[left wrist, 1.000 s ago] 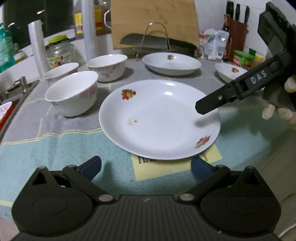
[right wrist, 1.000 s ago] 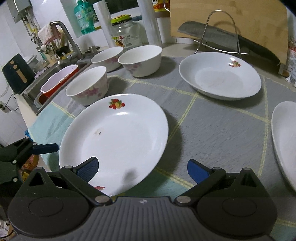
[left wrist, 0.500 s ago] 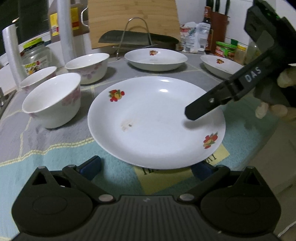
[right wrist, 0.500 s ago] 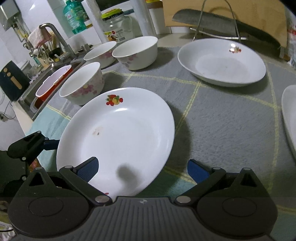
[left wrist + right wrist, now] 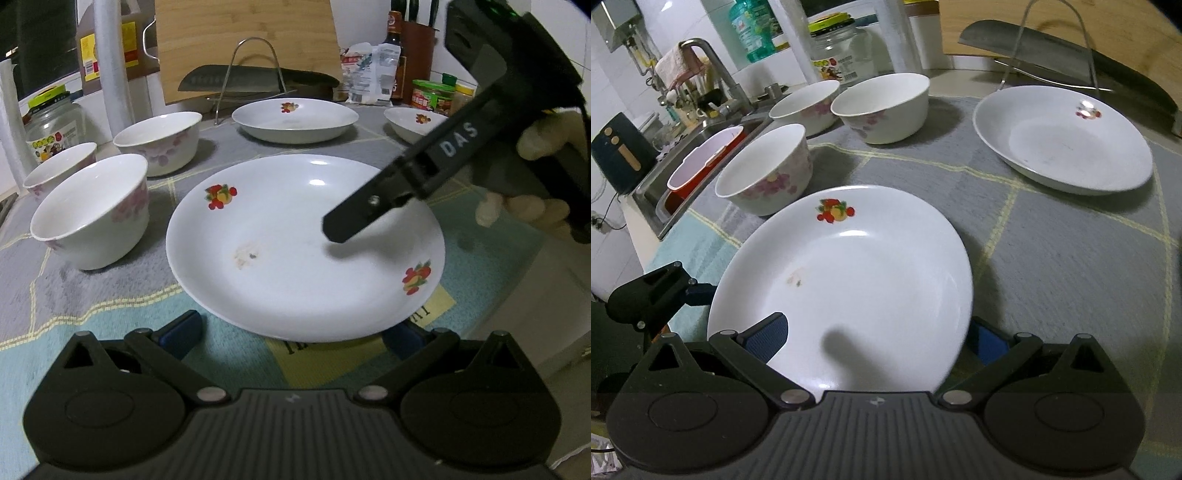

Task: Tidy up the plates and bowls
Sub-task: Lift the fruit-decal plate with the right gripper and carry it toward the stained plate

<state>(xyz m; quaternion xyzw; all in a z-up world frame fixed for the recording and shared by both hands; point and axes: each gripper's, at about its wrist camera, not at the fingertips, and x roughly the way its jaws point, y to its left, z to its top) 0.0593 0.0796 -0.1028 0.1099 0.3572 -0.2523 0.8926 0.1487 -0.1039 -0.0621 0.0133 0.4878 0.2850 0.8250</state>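
We have the near plate (image 5: 849, 280) on the mat straight ahead between the spread fingers of our right gripper (image 5: 877, 332), one above its rim, one below, while our left gripper (image 5: 291, 332) waits open at its opposite edge.

1. The white glazed ceramic plate with fruit decals (image 5: 303, 243), mid-frame, is smooth and glossy, with bright glints.
2. The white ceramic bowls with pink flower prints (image 5: 92, 210), at the left, share that shiny glaze.
3. The grey and teal woven cloth mat with pale yellow lines (image 5: 88, 291) on the tabletop looks matt and slightly rough.
4. The pale bamboo cutting board (image 5: 243, 44), upper centre, is matt with a visible grain.
5. The bent wire rack (image 5: 255, 74) before it is shiny metal.
6. The black plastic tongs with ribbed blue pads (image 5: 879, 334), at the lower edge, look matt.
7. The clear glass jar with a green lid (image 5: 51, 125), at the left, is glossy.
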